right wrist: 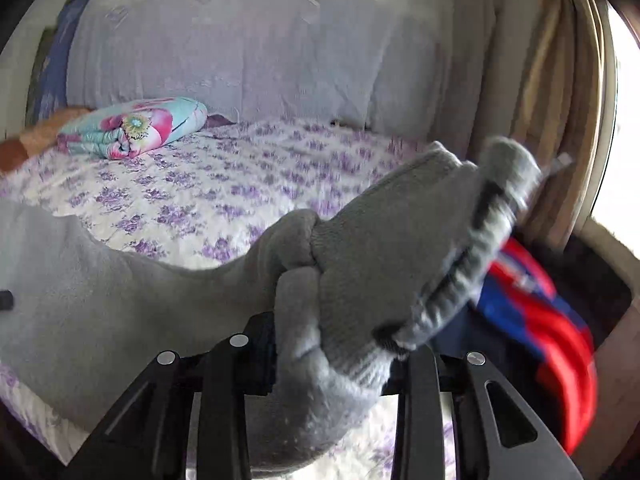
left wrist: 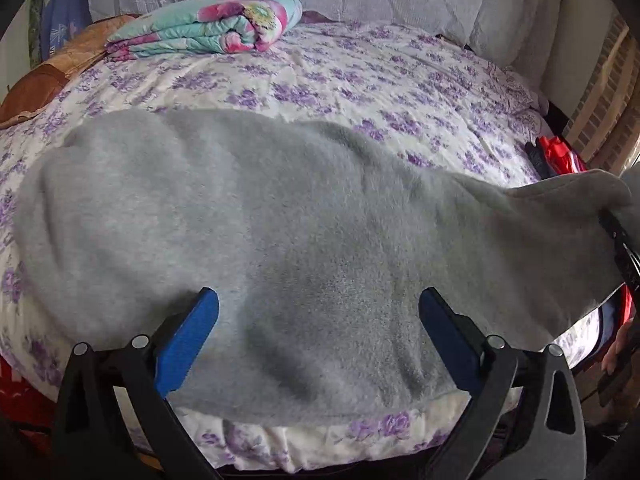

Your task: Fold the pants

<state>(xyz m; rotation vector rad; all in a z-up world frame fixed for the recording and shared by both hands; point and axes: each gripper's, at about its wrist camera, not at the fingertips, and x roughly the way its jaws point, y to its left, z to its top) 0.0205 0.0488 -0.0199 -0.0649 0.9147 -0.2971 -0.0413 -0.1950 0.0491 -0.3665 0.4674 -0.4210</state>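
Currently: grey pants (left wrist: 280, 220) spread along near edge of floral bed (left wrist: 360, 80), no fold completed. Left gripper (left wrist: 318, 332) spread wide above cloth, empty. Right gripper (right wrist: 336, 344) pinching bunched end, lifted at right. Folding all remains.

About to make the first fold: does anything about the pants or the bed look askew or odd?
The grey pants lie rumpled and slanted across the bed sheet, not squared up. One end is bunched in the right gripper and lifted off the bed. The left gripper is open over the fabric. Nothing looks torn or spilled.
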